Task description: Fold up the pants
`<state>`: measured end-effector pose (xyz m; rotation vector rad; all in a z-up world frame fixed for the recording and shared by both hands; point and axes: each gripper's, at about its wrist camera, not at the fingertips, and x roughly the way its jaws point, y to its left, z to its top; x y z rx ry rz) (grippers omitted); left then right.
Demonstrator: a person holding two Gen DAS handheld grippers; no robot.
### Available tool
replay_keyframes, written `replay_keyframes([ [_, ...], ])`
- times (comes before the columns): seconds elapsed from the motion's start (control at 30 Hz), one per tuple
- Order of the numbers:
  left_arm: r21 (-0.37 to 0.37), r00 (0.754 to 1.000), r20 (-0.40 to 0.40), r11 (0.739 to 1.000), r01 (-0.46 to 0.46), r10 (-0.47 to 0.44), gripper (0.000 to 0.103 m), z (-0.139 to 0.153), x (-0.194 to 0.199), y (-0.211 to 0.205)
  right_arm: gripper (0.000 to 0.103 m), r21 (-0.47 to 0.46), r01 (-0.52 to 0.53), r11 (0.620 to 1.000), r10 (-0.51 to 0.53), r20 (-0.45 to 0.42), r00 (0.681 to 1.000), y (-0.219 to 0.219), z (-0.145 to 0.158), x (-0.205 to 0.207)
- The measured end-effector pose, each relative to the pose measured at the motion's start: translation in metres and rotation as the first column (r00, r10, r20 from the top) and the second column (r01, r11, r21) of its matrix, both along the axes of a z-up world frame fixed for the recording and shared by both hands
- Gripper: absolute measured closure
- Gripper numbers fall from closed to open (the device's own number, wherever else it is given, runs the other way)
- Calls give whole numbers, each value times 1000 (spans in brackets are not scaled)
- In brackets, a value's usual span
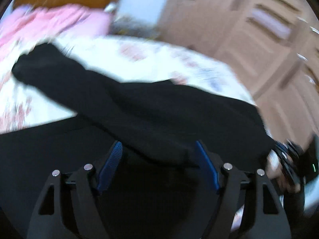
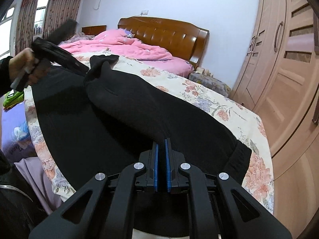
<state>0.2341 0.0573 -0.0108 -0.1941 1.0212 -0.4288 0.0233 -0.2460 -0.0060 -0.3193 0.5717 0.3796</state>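
Black pants point(image 2: 95, 123) lie spread on a floral bedsheet point(image 2: 229, 107), with one leg point(image 2: 127, 99) folded over on top and lifted at its near end. My right gripper point(image 2: 162, 141) is shut on the edge of that raised black fabric. In the left wrist view, which is blurred, my left gripper point(image 1: 159, 149) is open just above the pants point(image 1: 159, 111), its blue pads point(image 1: 111, 163) on either side of a fold. The left gripper also shows at the far left of the right wrist view point(image 2: 57, 55), held in a hand.
A pink quilt point(image 2: 127, 45) lies at the head of the bed by a wooden headboard point(image 2: 165, 31). A wooden wardrobe point(image 2: 283, 75) stands along the right. A purple sheet and green item point(image 2: 12, 97) lie on the left. Curtained windows are at the far left.
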Motion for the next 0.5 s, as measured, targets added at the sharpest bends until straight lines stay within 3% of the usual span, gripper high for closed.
replay_keyframes([
  [0.07,-14,990,-116,997,-81,79,37,-18,22,3,95,8,-2,1000,2,0,1000,-2,-1,0],
  [0.1,-10,985,-136,994,-105,103,39,-24,28,4,95,11,-4,1000,4,-1,1000,-2,-2,-1],
  [0.13,-14,983,-137,992,-123,120,53,-29,33,5,95,12,-6,1000,6,-1,1000,-2,-2,-1],
  [0.17,-19,984,-131,992,-126,122,78,-31,35,4,95,11,-7,1000,7,0,1000,-2,-3,-1],
  [0.2,-14,985,-112,991,-135,133,86,-31,38,4,95,9,-7,1000,7,0,1000,-1,-4,-1],
  [0.23,-17,987,-85,990,-141,139,94,-29,39,3,95,7,-11,1000,11,-3,1000,-1,-4,-1],
  [0.33,-15,991,58,993,-119,120,95,-4,29,7,95,-31,-23,999,23,7,1000,1,-1,1],
  [0.37,11,979,166,992,-124,121,95,23,16,5,95,-49,-26,998,27,17,1000,0,2,3],
  [0.43,0,946,299,992,-130,124,95,64,-11,9,95,-48,-28,998,30,38,999,-4,12,2],
  [0.5,-35,929,352,994,-106,112,95,90,-38,14,95,-25,-38,999,40,63,997,-9,21,-6],
])
